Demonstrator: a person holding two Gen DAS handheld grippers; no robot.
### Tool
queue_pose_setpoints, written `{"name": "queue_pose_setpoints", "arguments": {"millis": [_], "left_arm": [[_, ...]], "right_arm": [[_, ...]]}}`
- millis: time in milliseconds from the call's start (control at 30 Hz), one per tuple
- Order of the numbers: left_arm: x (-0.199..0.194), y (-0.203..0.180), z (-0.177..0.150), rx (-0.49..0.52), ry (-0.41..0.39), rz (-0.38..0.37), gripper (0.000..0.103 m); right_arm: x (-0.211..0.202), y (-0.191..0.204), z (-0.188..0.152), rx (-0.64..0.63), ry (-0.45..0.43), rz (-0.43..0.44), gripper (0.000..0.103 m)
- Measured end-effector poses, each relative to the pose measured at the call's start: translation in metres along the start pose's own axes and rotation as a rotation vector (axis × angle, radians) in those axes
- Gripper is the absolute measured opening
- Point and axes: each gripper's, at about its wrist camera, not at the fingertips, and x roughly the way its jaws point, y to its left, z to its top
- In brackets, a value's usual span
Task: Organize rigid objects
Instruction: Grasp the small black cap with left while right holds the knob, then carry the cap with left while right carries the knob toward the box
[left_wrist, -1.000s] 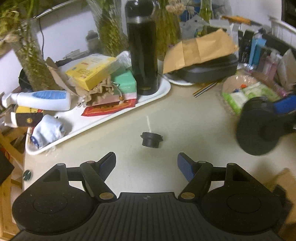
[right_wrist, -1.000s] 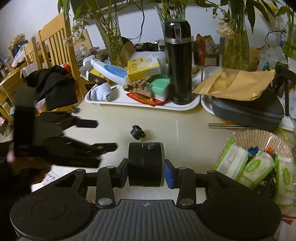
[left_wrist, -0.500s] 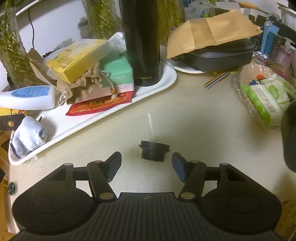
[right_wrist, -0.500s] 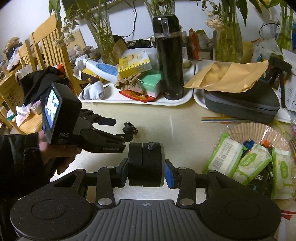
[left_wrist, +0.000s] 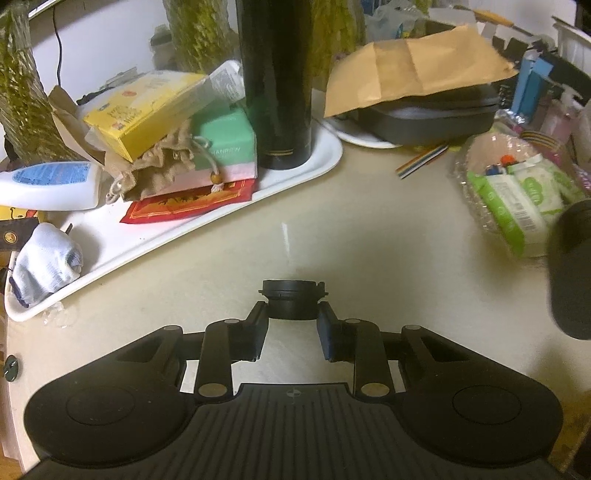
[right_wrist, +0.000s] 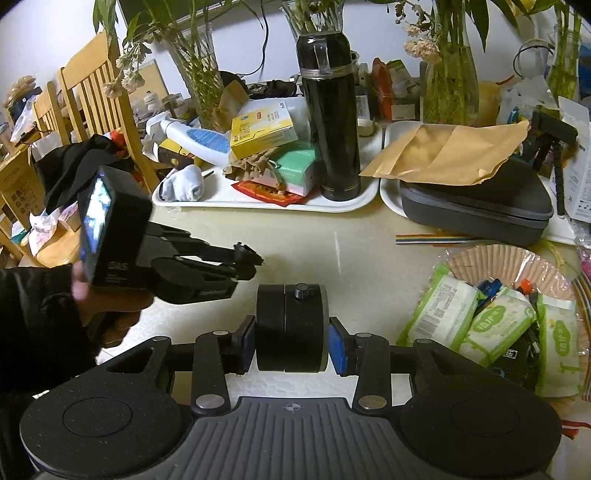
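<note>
A small black ribbed cap (left_wrist: 291, 295) sits on the beige table, and my left gripper (left_wrist: 291, 314) is closing its jaws on it, with a pad touching each side. In the right wrist view the same left gripper (right_wrist: 243, 260) is held by a hand in a dark sleeve, with the cap (right_wrist: 248, 253) at its tips. My right gripper (right_wrist: 291, 343) is shut on a thick black round puck (right_wrist: 291, 321) with a small knob on top, held just above the table. That puck (left_wrist: 570, 269) shows blurred at the right edge of the left wrist view.
A white tray (left_wrist: 325, 162) behind the cap carries a tall black flask (left_wrist: 277, 81), boxes, a lotion bottle and a sock. A grey hard case (right_wrist: 476, 203) under brown paper lies back right. A basket of wet-wipe packs (right_wrist: 495, 325) sits right. Wooden chairs (right_wrist: 92, 96) stand left.
My left gripper moved forward and down to the cap and its jaws closed around it. The right gripper kept still with the puck in its grip.
</note>
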Motion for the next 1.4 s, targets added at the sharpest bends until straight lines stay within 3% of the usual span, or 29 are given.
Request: {"name": "queue_pose_setpoints", "arguments": {"millis": [900,1400], "left_arm": [[-0.115,-0.012,-0.027,-0.037,-0.056,-0.016,0.029],[-0.162,-0.026,-0.049,-0.066,-0.058,-0.054,0.029]], "right_arm": [[0.003,0.019,-0.002,-0.052,-0.013,-0.024,0.043],[-0.019,0.024,-0.009,-0.051,-0.042,-0.008,0.043]]}}
